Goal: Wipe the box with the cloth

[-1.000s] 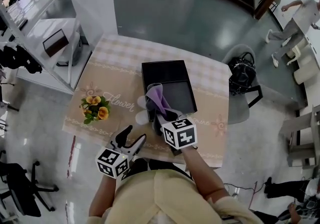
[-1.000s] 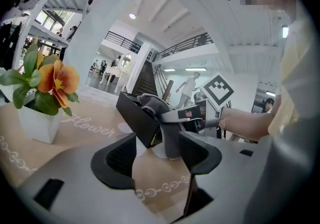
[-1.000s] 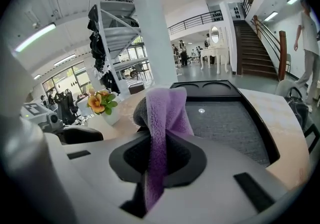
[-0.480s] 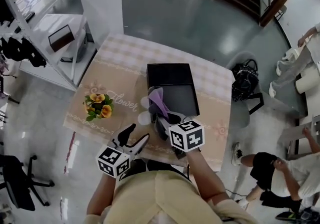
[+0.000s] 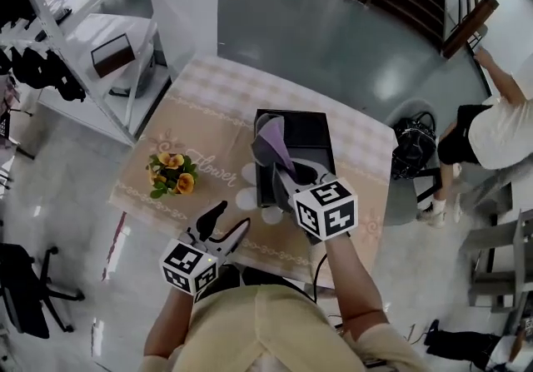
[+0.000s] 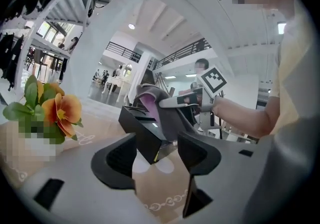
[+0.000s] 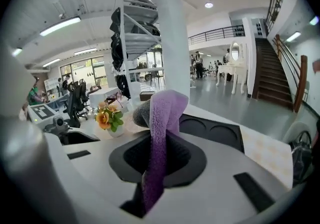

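Right gripper [image 5: 290,169], clenched on the cloth [image 5: 273,141]; purple fabric pinched between the jaws and standing up ahead of them in the right gripper view. Left gripper [image 5: 223,225], released, jaws apart with nothing between, hovering over the near table edge, apart from the box. Table [image 5: 191,116] under a beige patterned cover. Box [image 5: 310,136], black and shallow, round recesses inside, sitting mid-table just ahead of the right gripper. Cloth draped over the box's near-left rim, apparently touching it. Flower pot [image 5: 173,176] off to the left, clear of the work. Reads as wiping under way, along the left side of the box. Next, probably: press the cloth down and drag it across rim and inner tray, keeping the pinch firm; perhaps brace the box with the free left gripper to stop it sliding.
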The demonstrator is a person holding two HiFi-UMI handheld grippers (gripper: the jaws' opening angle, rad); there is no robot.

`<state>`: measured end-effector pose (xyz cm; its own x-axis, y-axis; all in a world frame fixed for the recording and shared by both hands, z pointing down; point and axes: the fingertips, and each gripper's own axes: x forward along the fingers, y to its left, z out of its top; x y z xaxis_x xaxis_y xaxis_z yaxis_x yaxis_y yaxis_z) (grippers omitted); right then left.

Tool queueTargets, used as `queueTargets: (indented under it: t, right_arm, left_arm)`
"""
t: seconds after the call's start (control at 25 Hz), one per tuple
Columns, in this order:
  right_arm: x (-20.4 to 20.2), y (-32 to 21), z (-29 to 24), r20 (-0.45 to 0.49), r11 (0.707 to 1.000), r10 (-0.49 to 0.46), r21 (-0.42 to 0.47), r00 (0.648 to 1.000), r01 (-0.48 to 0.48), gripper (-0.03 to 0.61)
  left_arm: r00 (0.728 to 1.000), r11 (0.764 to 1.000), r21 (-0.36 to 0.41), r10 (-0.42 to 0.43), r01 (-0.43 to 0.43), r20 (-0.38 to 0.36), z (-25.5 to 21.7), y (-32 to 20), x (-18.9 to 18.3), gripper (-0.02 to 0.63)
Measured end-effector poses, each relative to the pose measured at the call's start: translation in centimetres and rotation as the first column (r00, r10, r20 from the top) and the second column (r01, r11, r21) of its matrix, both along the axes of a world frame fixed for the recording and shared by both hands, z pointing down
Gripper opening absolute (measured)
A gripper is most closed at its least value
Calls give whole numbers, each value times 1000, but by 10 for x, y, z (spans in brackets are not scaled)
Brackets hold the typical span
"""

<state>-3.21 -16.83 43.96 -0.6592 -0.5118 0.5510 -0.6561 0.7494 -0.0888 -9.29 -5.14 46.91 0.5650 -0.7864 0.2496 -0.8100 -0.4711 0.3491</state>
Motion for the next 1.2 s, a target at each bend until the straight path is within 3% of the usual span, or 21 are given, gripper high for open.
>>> queueTargets:
  t: [0.24, 0.44, 0.76, 0.88, 1.2]
  right_arm:
    - [-29, -38, -20, -218, 970, -141, 165, 966, 179, 57]
    - [-58, -61, -6, -395, 928, -254, 158, 883, 338, 57]
    - [-90, -90, 26, -707, 789, -339, 146, 621, 597, 57]
    - [-102, -94, 39, -779, 738, -355, 107, 518, 666, 57]
    - [-119, -106, 77, -910, 650, -321, -9, 263, 760, 57]
  left_arm:
    - [1000, 1000, 17, -11, 12, -6, -7, -3, -1, 258]
    - [999, 999, 10, -40, 40, -8, -5, -1, -6, 258]
    - [996, 996, -11, -88, 88, -21, -1, 4, -13, 259]
    - [995, 996, -23, -91, 90, -28, 2, 7, -11, 258]
    - [994, 994, -43, -102, 100, -45, 6, 15, -4, 258]
